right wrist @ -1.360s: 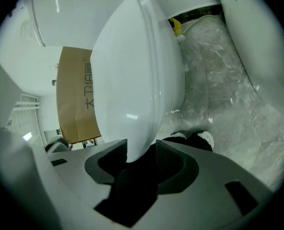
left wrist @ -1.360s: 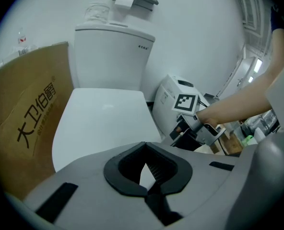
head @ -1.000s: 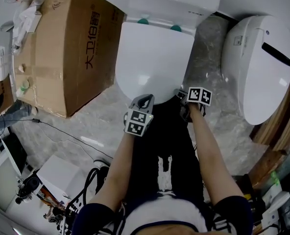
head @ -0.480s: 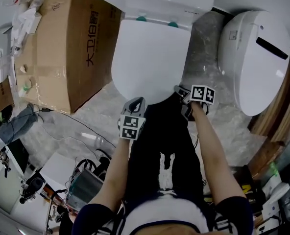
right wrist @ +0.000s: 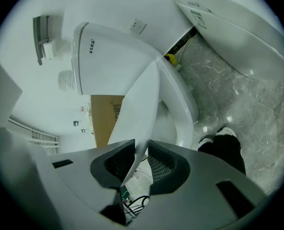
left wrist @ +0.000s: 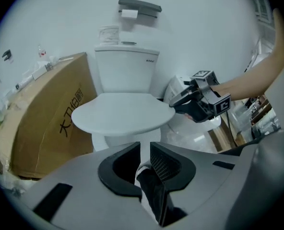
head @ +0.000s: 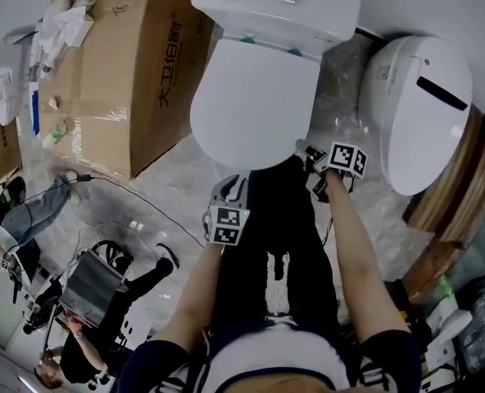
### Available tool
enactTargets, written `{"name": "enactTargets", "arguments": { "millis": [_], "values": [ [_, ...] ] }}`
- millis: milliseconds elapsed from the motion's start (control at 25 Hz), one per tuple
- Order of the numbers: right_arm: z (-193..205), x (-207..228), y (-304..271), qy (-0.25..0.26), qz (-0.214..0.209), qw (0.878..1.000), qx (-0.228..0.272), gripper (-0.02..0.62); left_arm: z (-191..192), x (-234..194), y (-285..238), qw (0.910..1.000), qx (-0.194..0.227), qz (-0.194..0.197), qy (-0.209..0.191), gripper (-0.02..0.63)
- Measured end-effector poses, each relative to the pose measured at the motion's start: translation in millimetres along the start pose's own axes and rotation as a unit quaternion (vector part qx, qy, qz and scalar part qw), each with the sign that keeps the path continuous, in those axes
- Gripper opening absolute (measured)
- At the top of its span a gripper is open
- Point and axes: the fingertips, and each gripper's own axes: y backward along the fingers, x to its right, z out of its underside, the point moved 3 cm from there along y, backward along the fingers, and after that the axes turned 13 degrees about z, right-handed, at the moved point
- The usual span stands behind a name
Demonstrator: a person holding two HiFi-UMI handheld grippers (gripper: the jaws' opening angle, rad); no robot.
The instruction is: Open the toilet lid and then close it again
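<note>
The white toilet lid (head: 255, 97) is raised a little off the bowl (right wrist: 183, 104). My right gripper (head: 305, 152) is shut on its front right rim, and the thin lid edge (right wrist: 139, 104) runs between the jaws. Those jaws have just eased open slightly, with the lid still between them. In the left gripper view the lid (left wrist: 123, 111) shows as a flat disc with the right gripper (left wrist: 176, 102) at its edge. My left gripper (head: 233, 185) hangs just in front of the lid's front rim, apart from it. Its jaws (left wrist: 145, 150) stand a narrow gap apart with nothing in them.
A large cardboard box (head: 120, 72) stands close on the toilet's left. A second white toilet (head: 419, 113) lies on its right by wooden boards (head: 443, 195). The tank (head: 275, 2) is behind the lid. Cables (head: 120, 256) and another person (head: 70, 342) are at lower left.
Both grippers have risen. The right one has lifted the lid's front rim, and the left one now sits a little clear of it.
</note>
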Motion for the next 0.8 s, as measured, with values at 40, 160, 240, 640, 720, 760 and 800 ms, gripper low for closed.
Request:
{"name": "enactTargets", "arguments": {
  "millis": [40, 160, 240, 640, 720, 760, 800],
  "values": [
    [-2.1, -3.7, 3.6, -0.002, -0.002, 1.000, 0.002, 0.074, -3.0, -1.3, -0.4, 1.0000, 0.002, -0.002, 0.005, 0.066],
    [-7.3, -12.7, 12.4, -0.011, -0.007, 1.000, 0.008, 0.077, -17.4, -6.8, -1.3, 0.9997, 0.017, -0.008, 0.013, 0.066],
    [-10.8, -18.1, 16.5, -0.018, -0.010, 1.000, 0.012, 0.077, -31.4, -11.8, 0.5, 0.9993, 0.033, -0.016, 0.012, 0.060],
    [-26.4, -35.6, 33.0, -0.028, -0.036, 0.999, 0.027, 0.094, -82.4, -15.6, 5.0, 0.9970, 0.070, -0.033, 0.004, 0.009],
    [-28.9, -36.7, 35.0, -0.006, -0.026, 0.999, 0.029, 0.104, -86.4, -14.8, 3.6, 0.9970, 0.069, -0.033, 0.011, 0.009],
    [-30.4, -37.9, 36.3, 0.010, -0.016, 0.999, 0.032, 0.108, -88.1, -14.7, 3.8, 0.9969, 0.070, -0.033, 0.013, 0.009],
    [-32.0, -40.3, 38.3, 0.029, -0.005, 0.999, 0.038, 0.115, -90.4, -14.8, 4.5, 0.9968, 0.071, -0.033, 0.014, 0.009]
  ]
}}
